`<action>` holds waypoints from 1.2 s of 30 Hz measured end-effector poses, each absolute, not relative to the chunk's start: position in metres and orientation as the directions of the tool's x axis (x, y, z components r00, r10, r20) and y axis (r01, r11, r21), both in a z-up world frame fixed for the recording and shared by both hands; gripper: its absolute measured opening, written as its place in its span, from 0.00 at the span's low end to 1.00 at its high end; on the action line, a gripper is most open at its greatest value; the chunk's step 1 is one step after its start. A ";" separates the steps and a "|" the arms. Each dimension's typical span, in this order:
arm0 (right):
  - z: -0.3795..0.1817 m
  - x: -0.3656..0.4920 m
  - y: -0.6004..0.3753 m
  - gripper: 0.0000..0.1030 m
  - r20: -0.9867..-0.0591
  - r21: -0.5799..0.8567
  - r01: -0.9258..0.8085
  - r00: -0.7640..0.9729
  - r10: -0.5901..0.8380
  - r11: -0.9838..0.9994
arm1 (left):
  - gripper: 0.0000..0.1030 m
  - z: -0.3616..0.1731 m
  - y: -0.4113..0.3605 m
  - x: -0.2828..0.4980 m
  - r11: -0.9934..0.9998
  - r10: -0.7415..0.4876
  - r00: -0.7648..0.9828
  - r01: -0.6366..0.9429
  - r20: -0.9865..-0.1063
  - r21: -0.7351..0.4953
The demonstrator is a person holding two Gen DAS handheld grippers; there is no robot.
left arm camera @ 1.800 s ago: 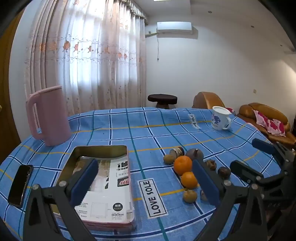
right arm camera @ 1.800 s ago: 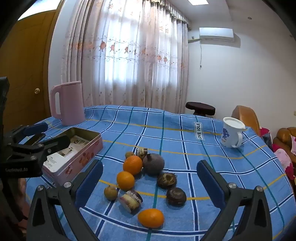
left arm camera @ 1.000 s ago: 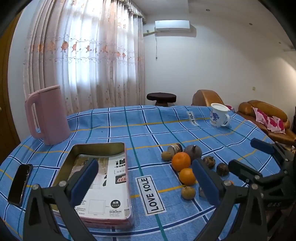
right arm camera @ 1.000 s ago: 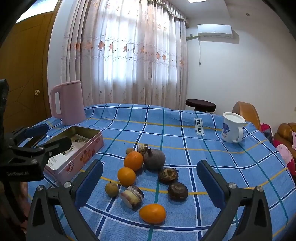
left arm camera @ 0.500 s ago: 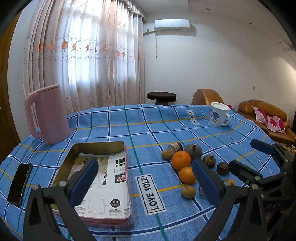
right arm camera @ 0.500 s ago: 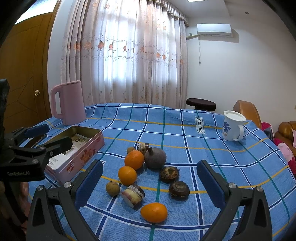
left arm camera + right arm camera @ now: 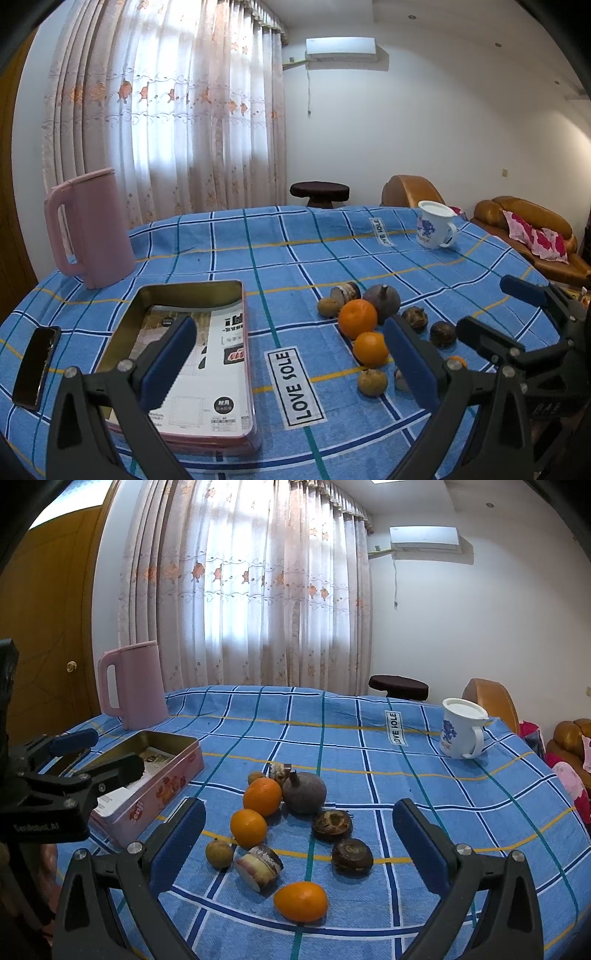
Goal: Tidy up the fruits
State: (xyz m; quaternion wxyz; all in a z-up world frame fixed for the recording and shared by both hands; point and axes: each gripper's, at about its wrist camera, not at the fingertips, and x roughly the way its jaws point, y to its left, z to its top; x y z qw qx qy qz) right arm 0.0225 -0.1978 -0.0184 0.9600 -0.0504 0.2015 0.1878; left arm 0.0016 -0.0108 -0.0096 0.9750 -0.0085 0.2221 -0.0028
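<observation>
A cluster of fruit lies on the blue checked tablecloth (image 7: 424, 775): three oranges (image 7: 262, 796) (image 7: 248, 828) (image 7: 300, 901), a large purple mangosteen (image 7: 304, 792), two dark round fruits (image 7: 331, 824) (image 7: 352, 855), a cut piece (image 7: 259, 861) and small brown fruits (image 7: 219, 853). To their left stands an open pink tin (image 7: 162, 775) (image 7: 184, 354) with a printed sheet inside. My right gripper (image 7: 299, 830) hovers open above the cluster. My left gripper (image 7: 288, 347) is open over the cloth between tin and fruit (image 7: 357, 318), holding nothing.
A pink jug (image 7: 88, 229) stands at the back left, a white mug (image 7: 460, 733) with a blue print at the back right. A black phone (image 7: 37, 365) lies by the left table edge. A stool (image 7: 319, 192) and brown sofa (image 7: 524, 229) sit beyond the table.
Both views shifted only slightly; the fruit, tin and both open grippers hold about the same places.
</observation>
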 end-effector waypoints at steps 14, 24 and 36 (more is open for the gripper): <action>-0.022 0.025 -0.197 0.99 -0.413 -0.011 -0.394 0.839 0.355 0.919 | 1.00 -0.012 -0.010 0.001 1.000 -0.010 0.899 0.002 -0.438 -0.018; -0.033 0.026 -0.204 0.99 -0.430 -0.027 -0.389 0.836 0.341 0.921 | 1.00 -0.022 -0.013 0.008 0.999 -0.032 0.887 0.028 -0.460 -0.017; -0.078 0.038 -0.208 0.69 -0.566 -0.007 -0.438 0.743 0.357 0.899 | 0.84 -0.053 -0.054 0.019 0.987 -0.131 0.834 0.159 -0.536 0.006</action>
